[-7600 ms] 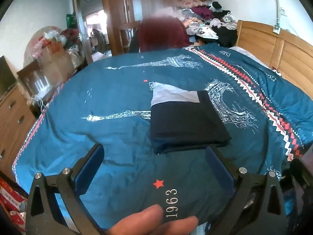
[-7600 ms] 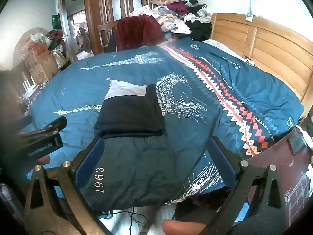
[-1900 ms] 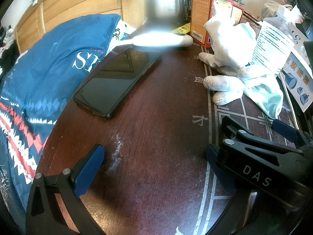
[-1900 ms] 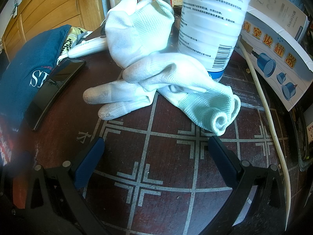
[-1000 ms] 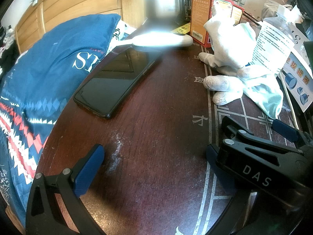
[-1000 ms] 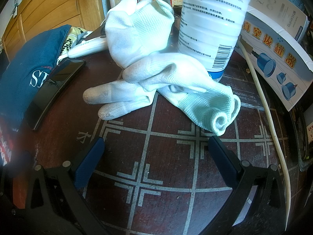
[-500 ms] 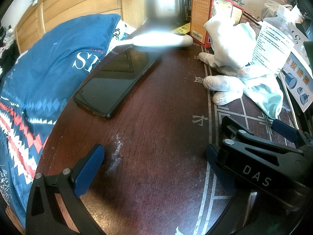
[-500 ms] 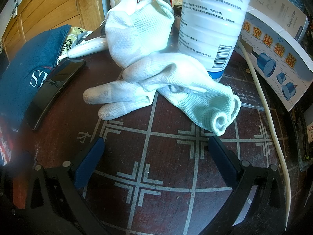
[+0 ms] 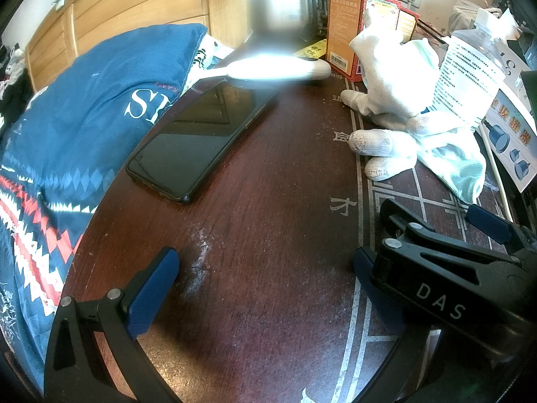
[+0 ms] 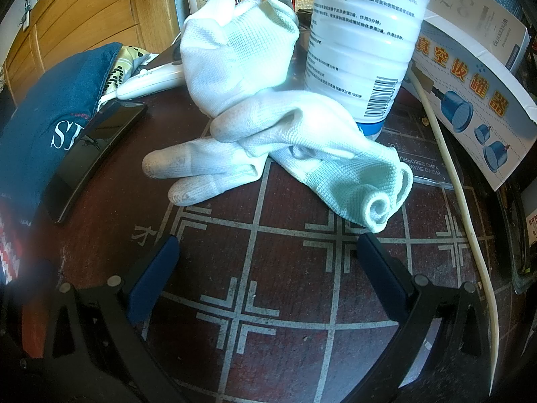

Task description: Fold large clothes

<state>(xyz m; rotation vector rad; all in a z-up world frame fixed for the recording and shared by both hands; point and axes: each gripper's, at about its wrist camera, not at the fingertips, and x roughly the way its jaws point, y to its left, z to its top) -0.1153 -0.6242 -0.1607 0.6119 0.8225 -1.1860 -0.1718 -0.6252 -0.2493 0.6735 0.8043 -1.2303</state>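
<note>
We see both views in bright daylight, with fisheye bending that curves the edges and leaves black corners. In the left wrist view a blurred, blown-out patch covers the white remote and the metal cup behind it. The dark phone mirrors pale light. The white gloves glare, sharply focused; the lower left of the right wrist view smears hazily.

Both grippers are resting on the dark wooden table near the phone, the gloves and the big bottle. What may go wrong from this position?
1. The phone lies near the table edge beside the bed; a sideways sweep of the left gripper might push it off.
2. The open right gripper points at the white gloves; moving forward, it may snag them or bump the bottle behind.
</note>
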